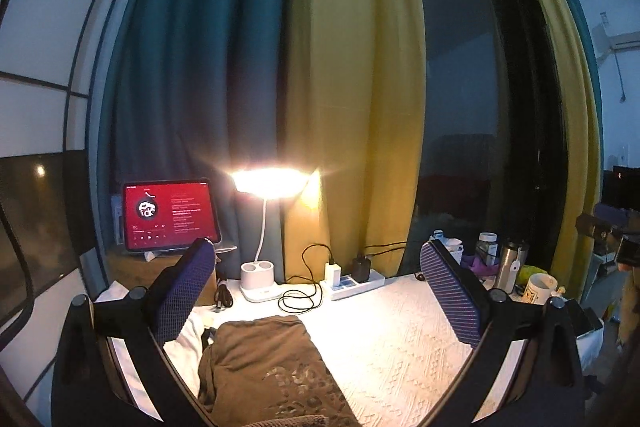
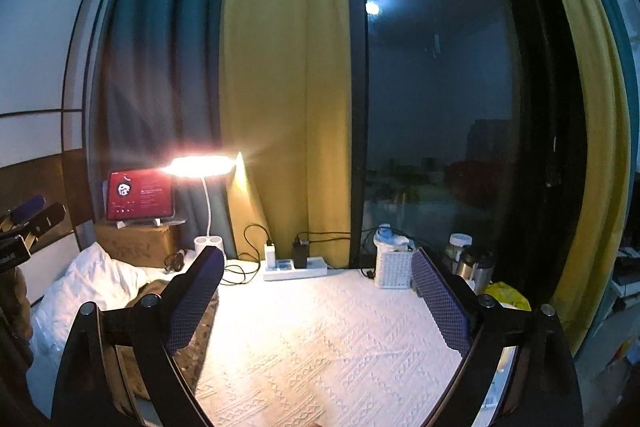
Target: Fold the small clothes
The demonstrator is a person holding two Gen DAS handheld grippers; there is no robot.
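On the worktop, brown garment lay folded; your left hand-held gripper and right hand-held gripper stood spread, empty; you should have squared its edges.

Both hand-held grippers, L & R, jaws spread wide, nothing between.

A lit lamp stood at centre frame on a white textured cover. A tablet with a red screen sat at left, propped on a box. A power strip with two chargers lay right of the lamp base. A mug, flask and jar stood at right. Teal and yellow curtains hung behind. A white basket stood at the right wrist view's centre right.
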